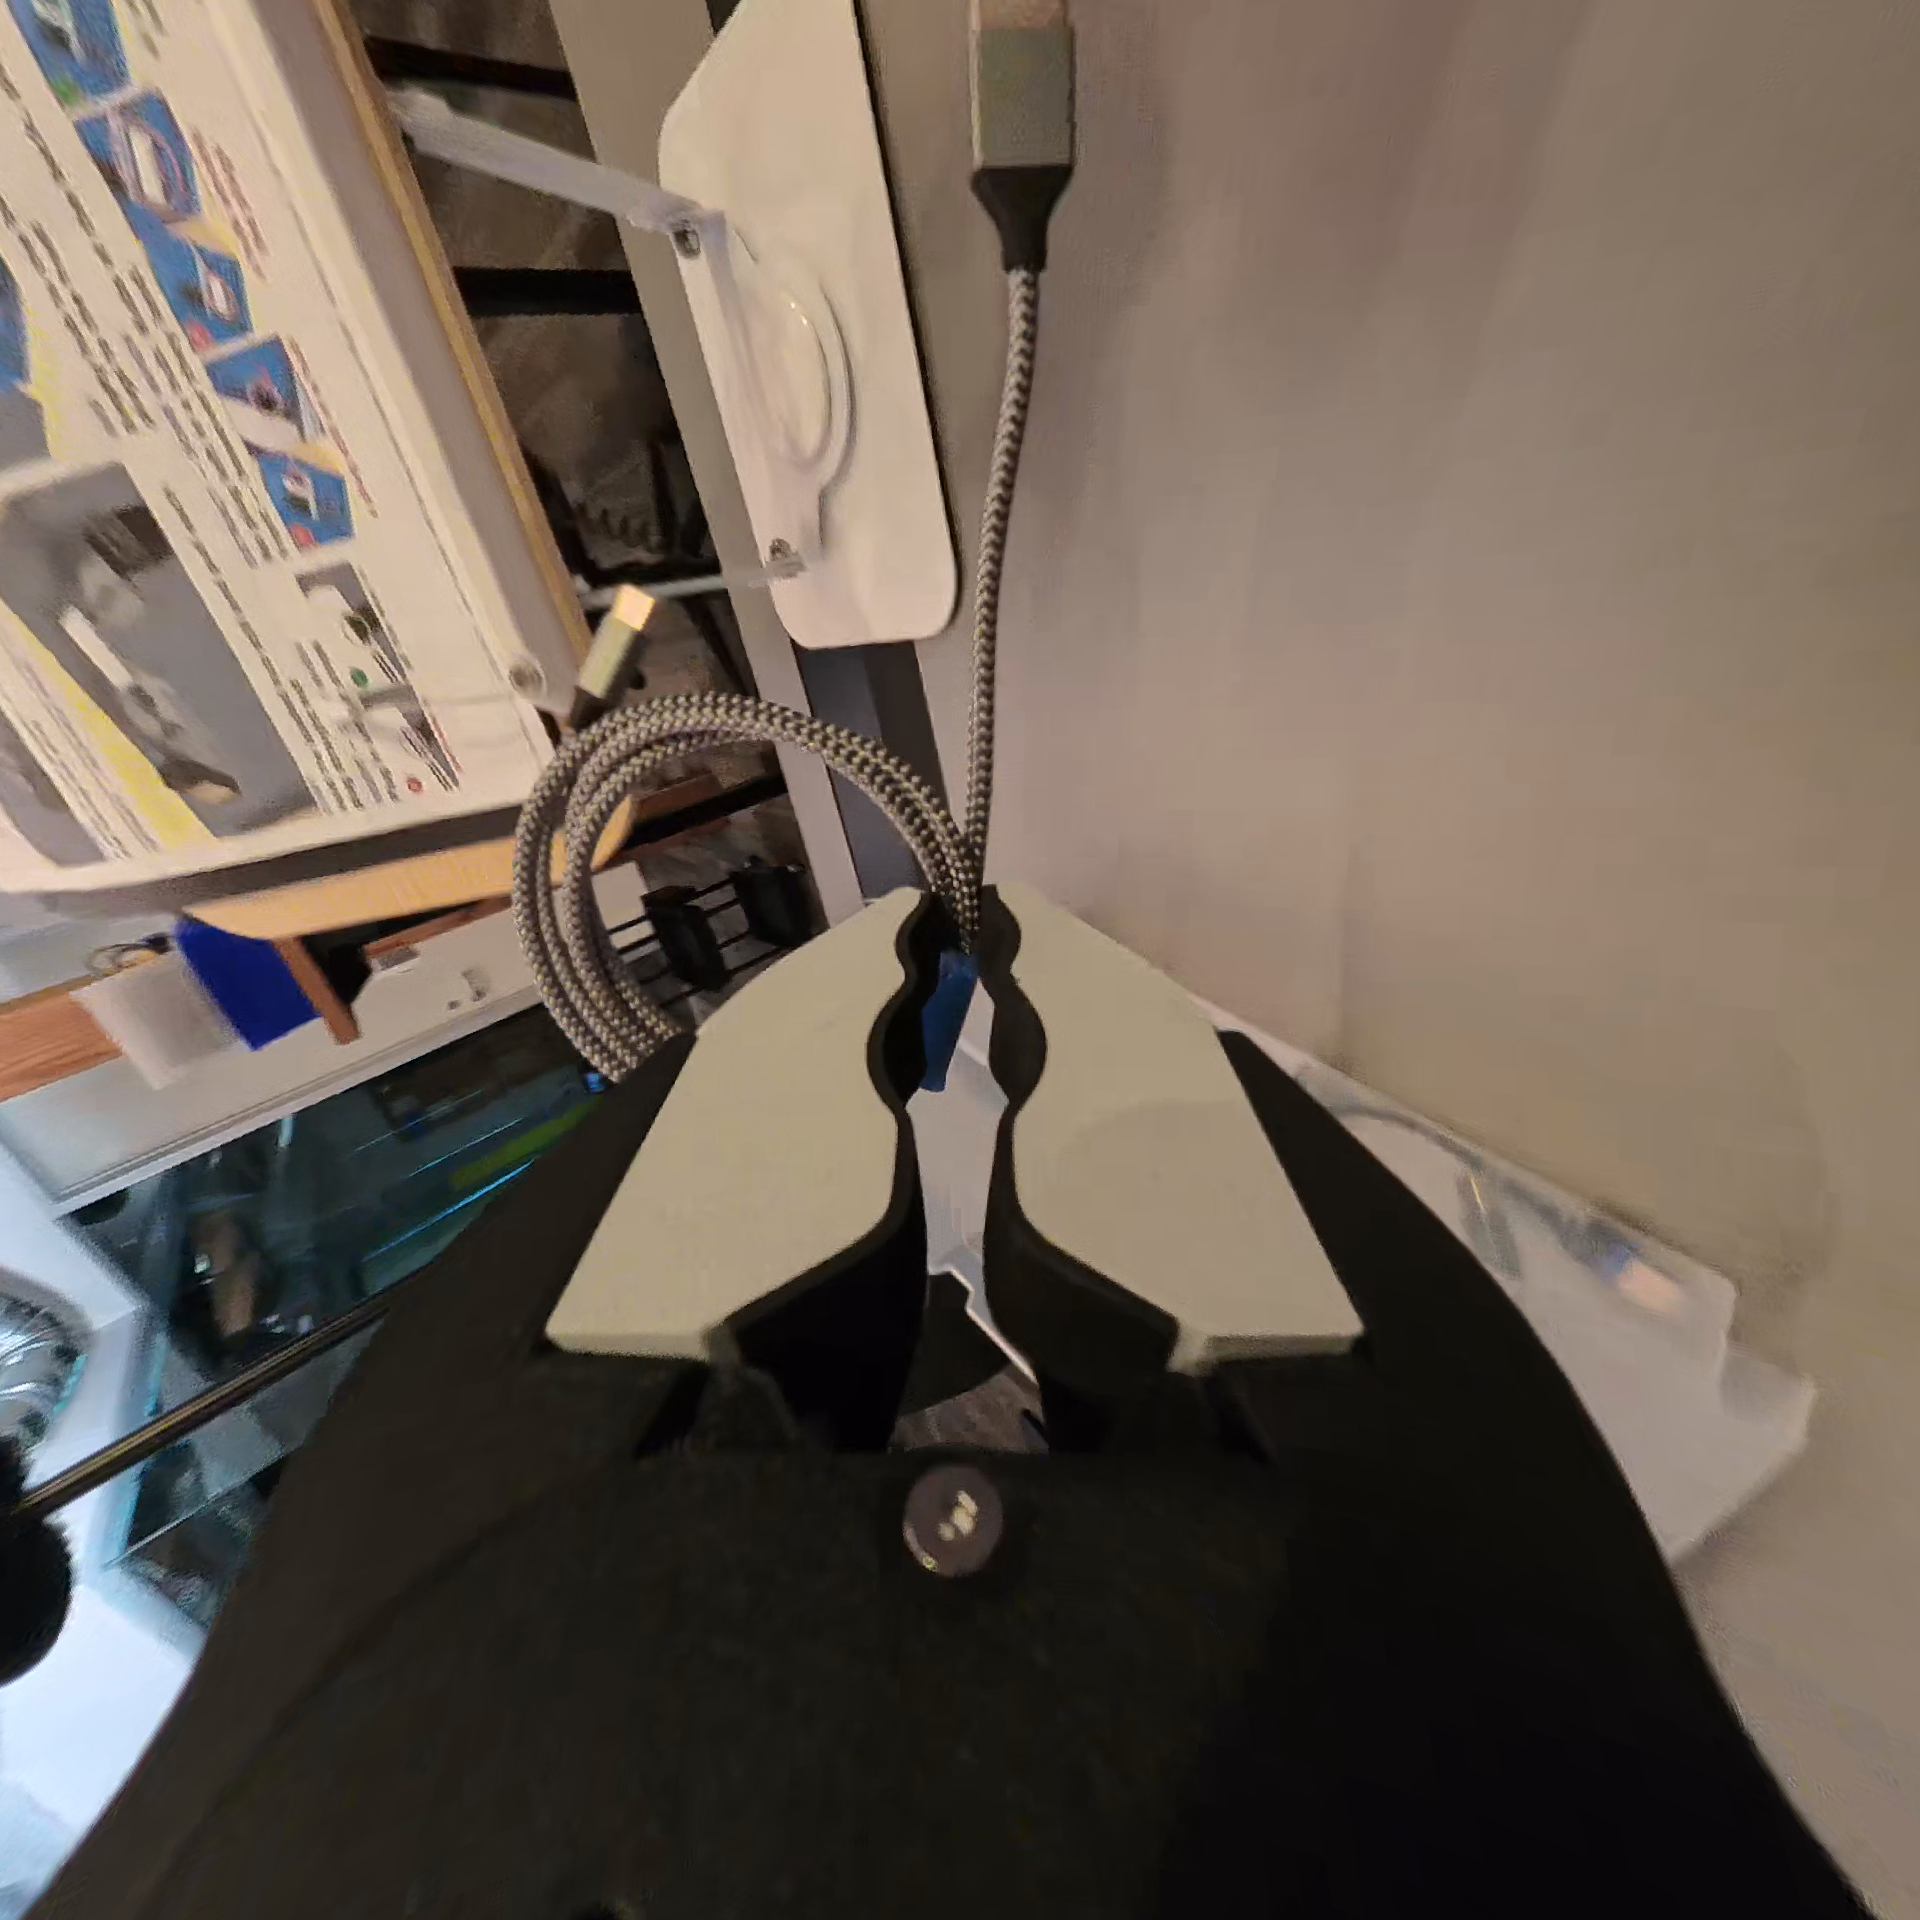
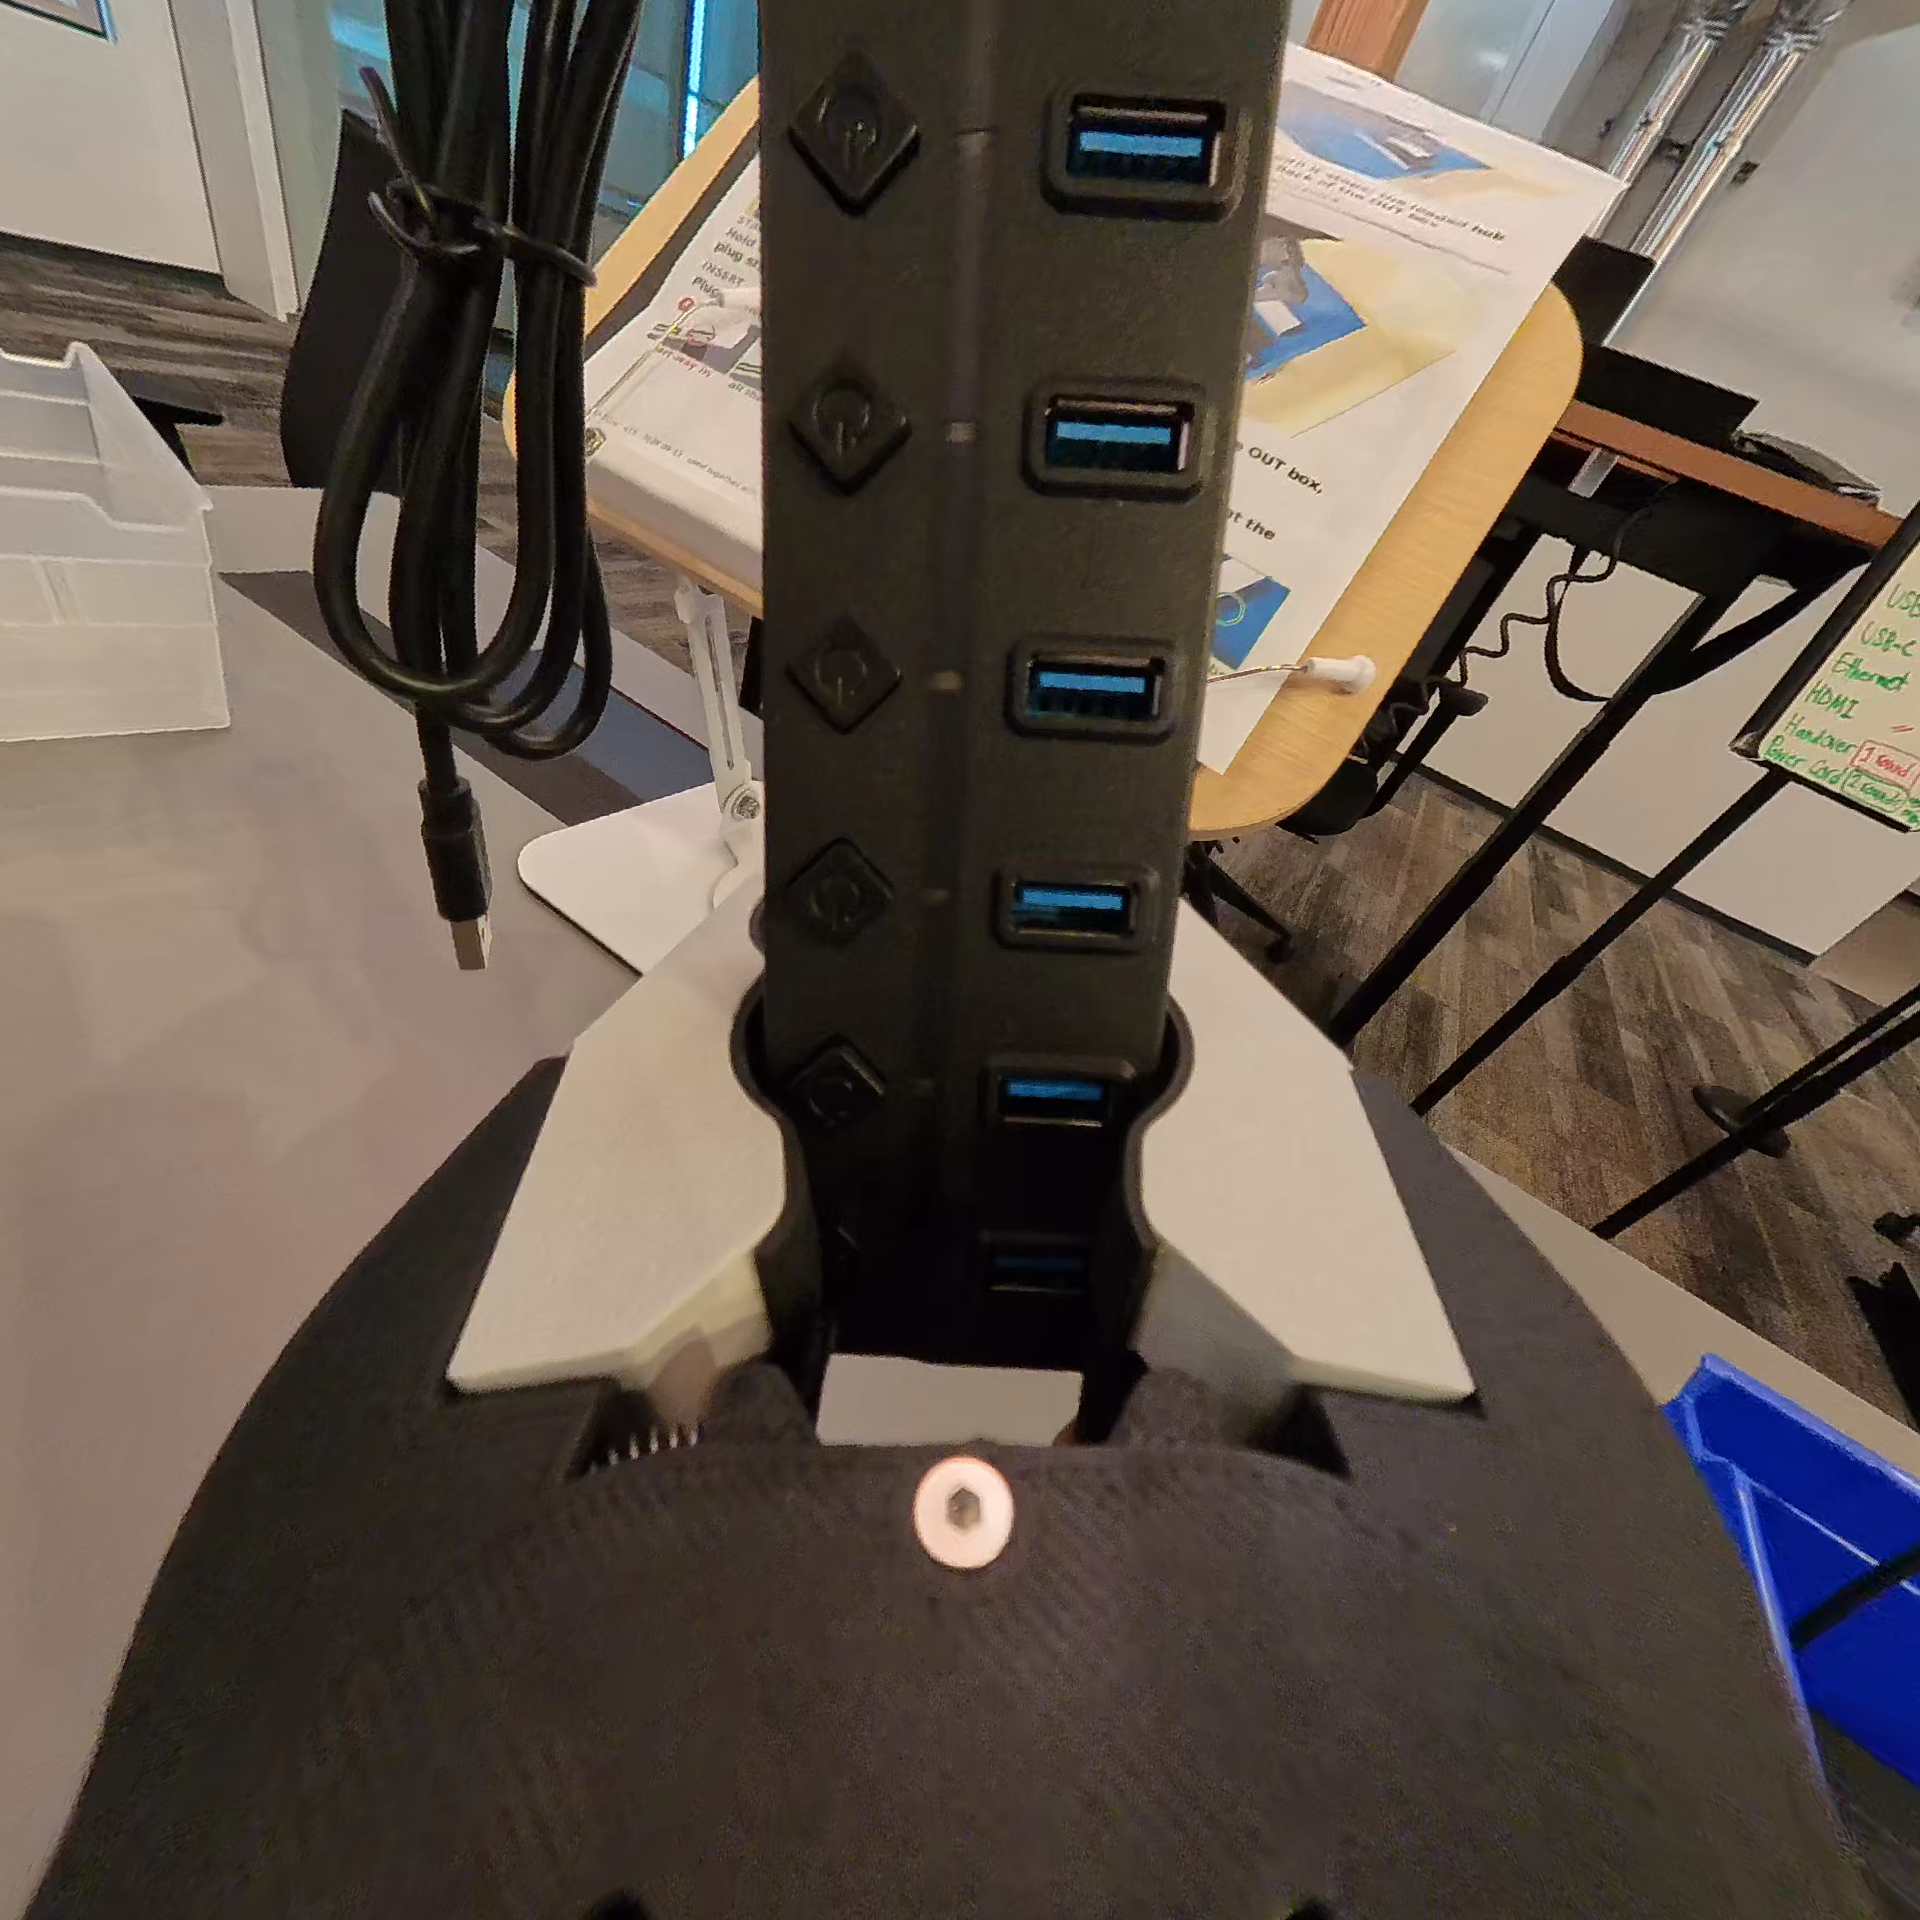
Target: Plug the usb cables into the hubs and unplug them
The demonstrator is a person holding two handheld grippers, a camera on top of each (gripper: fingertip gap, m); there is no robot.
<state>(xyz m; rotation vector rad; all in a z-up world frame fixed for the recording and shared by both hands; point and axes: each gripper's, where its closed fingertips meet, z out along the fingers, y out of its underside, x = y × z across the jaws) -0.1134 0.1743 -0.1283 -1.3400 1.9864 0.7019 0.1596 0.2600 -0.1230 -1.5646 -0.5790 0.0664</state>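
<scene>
My left gripper (image 1: pixel 961 935) pinches the braided USB cable (image 1: pixel 997 499) mid-bundle, its plugs dangling loose and likely to swing wide of a port, while my right gripper (image 2: pixel 961 1081) clamps the black USB hub (image 2: pixel 997 582) upright over the bench (image 2: pixel 208 935), beside its own black cord (image 2: pixel 457 436) and a white stand (image 2: pixel 623 873).

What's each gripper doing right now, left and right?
Left gripper: closed on the braided USB cable, pinching the coil.
Right gripper: closed on the black USB hub, ports empty.
</scene>
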